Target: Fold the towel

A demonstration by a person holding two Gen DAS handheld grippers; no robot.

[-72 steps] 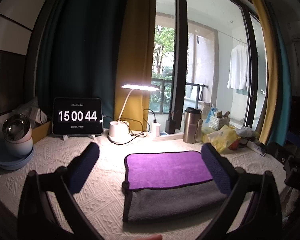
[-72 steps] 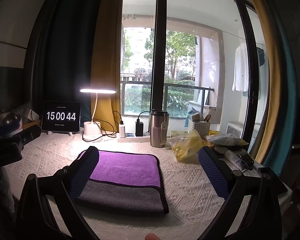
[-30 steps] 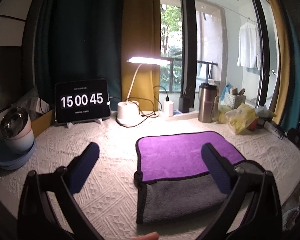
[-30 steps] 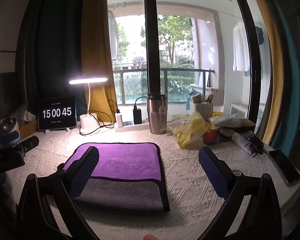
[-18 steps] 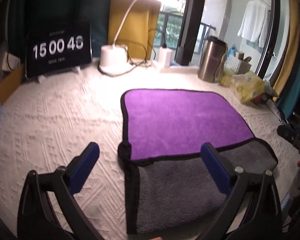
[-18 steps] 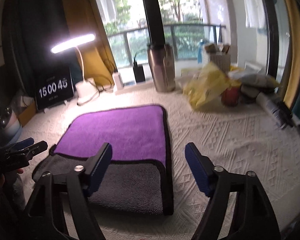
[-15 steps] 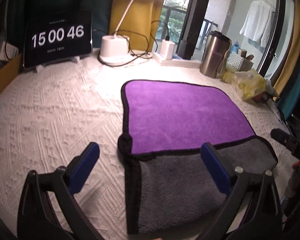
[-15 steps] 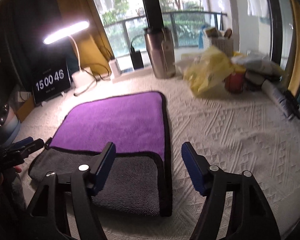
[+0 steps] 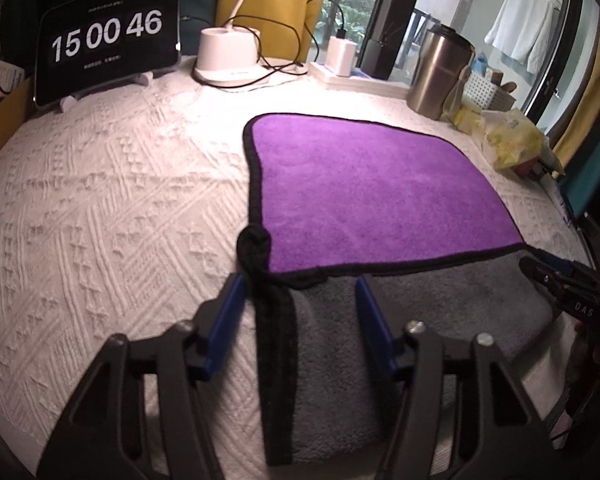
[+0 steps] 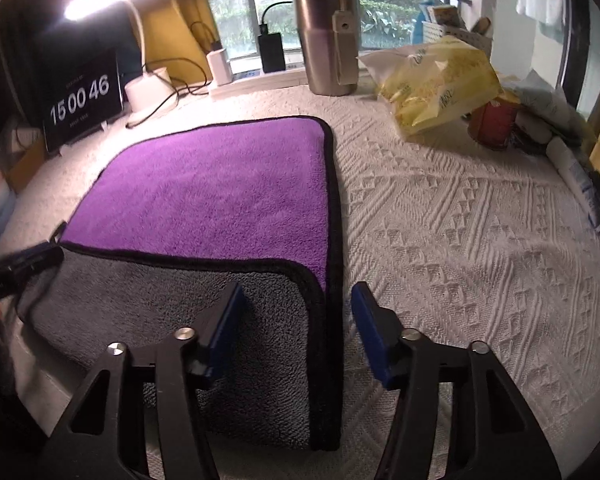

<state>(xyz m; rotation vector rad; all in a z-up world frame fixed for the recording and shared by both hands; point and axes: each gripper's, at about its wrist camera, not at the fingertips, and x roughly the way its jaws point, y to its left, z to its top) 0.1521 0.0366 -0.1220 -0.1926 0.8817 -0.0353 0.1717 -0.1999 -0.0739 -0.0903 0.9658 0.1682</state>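
A towel with a purple side and a grey side, edged in black, lies on the white bedspread, its purple part folded over the grey; it also shows in the right wrist view. My left gripper is open, low over the towel's near left corner, its fingers straddling the black left edge. My right gripper is open, low over the near right corner, its fingers straddling the black right edge. Each gripper shows at the edge of the other's view.
A tablet clock, a white lamp base with cables, a charger and a steel tumbler stand along the back. A yellow bag, a red can and tubes lie at the right.
Both grippers have tilted down and come close to the towel's near corners. Their fingers have narrowed from wide open to a smaller gap. The towel has not moved.
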